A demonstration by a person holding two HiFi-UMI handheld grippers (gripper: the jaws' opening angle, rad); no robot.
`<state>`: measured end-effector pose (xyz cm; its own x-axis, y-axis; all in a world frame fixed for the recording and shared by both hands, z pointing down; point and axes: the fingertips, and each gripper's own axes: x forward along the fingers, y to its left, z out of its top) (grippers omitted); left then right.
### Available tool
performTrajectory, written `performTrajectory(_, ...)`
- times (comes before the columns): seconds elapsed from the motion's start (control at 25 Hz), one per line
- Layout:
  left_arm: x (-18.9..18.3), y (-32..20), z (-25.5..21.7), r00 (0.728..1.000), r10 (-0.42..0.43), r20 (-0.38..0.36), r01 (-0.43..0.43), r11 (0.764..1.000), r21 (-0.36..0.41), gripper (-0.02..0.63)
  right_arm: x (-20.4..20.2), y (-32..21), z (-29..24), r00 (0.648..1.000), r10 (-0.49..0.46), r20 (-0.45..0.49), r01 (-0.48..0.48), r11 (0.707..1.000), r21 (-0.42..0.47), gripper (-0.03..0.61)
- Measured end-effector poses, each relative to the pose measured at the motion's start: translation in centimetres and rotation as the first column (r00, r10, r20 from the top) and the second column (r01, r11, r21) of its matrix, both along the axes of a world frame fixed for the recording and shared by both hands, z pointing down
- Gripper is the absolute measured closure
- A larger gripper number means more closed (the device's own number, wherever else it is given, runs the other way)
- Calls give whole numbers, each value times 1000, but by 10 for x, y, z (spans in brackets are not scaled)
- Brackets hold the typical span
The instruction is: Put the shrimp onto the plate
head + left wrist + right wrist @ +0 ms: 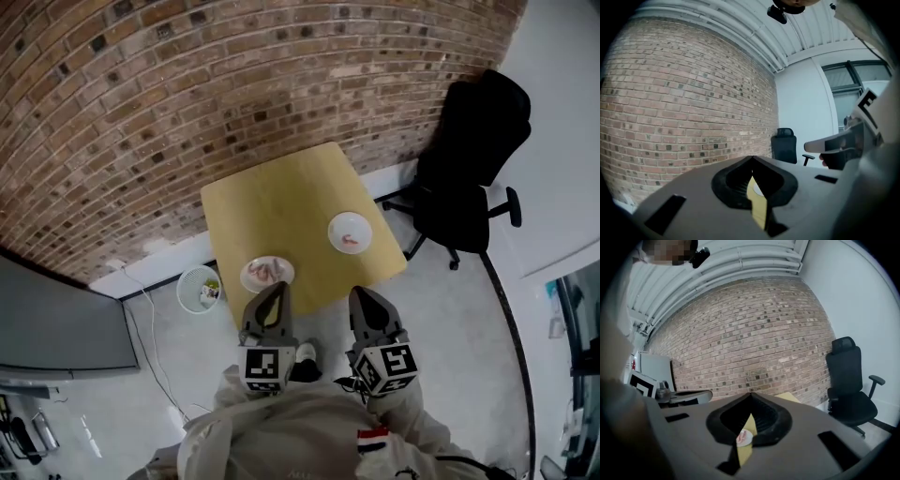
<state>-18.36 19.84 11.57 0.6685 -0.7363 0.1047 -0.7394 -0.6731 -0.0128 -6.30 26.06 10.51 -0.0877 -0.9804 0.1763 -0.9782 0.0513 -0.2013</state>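
Observation:
A yellow table (pixel 281 202) stands against the brick wall. On its near edge sits a white plate (pixel 253 281) with several pink shrimp (pixel 269 271). A second white plate (pixel 364 221) to the right holds one shrimp (pixel 351 238). My left gripper (pixel 275 287) is shut and empty, its tip over the near plate's edge. My right gripper (pixel 360 292) is shut and empty too, just short of the table's front edge. In the left gripper view the jaws (pixel 752 158) meet, with a strip of table behind them. In the right gripper view the shut jaws (pixel 750 394) frame a plate with shrimp (pixel 744 438).
A black office chair (pixel 469 159) stands right of the table by the white wall. A white wastebasket (pixel 199 289) sits on the floor at the table's left corner. A grey cabinet (pixel 56 319) fills the far left. The brick wall (pixel 187 94) runs behind the table.

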Motion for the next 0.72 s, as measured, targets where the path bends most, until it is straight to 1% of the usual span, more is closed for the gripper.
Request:
performTrajectory(0.2, -7, -30, 9, 1000, -31, 4, 31, 999, -29, 603, -2, -34, 3, 1000, -23, 14, 23, 1000, -8, 555)
performTrajectory(0.44, -10, -49, 14, 997, -74, 2, 74, 996, -46, 603, -1, -62, 5, 998, -64, 6, 64, 998, -26, 555)
performTrajectory(0.56, -14, -58, 17, 993, -118, 10, 118, 991, -58, 603, -3, -78, 7, 994, -108, 2, 108, 994, -30, 555)
performTrajectory(0.72, -18, -76, 20, 981, -191, 29, 192, 980, -56, 603, 0, -105, 9, 984, -177, 0, 177, 984, -29, 555)
